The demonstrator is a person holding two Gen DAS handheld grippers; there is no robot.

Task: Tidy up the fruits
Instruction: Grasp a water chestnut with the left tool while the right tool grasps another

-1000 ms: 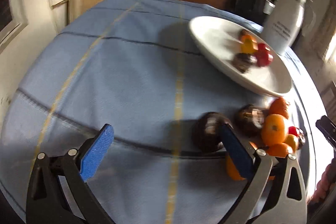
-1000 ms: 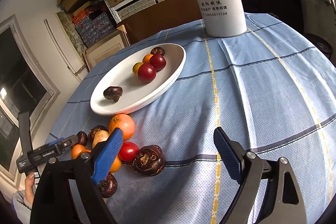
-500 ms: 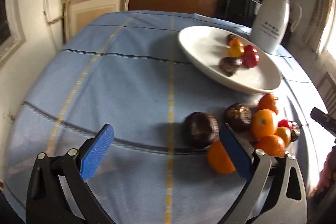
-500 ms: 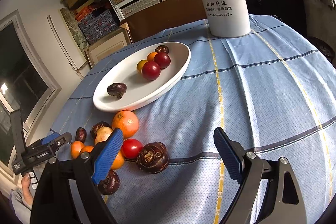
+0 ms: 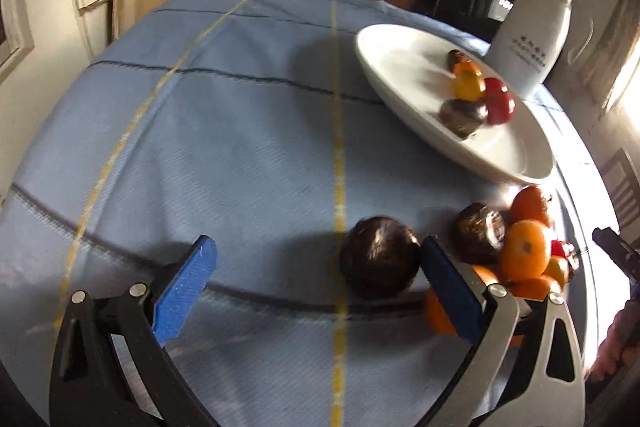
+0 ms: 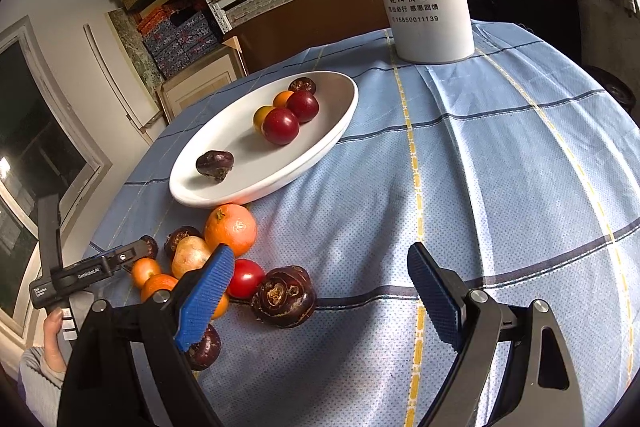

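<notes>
My left claw [image 5: 316, 281] gapes released beside a dark fruit [image 5: 379, 257]; my right claw [image 6: 316, 291] spreads empty over another dark fruit [image 6: 285, 295] on the worktop [image 6: 500, 163].

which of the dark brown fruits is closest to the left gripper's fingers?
The lone dark fruit just inside the left gripper's right finger. The other dark one sits beyond that finger, against the oranges.
</notes>
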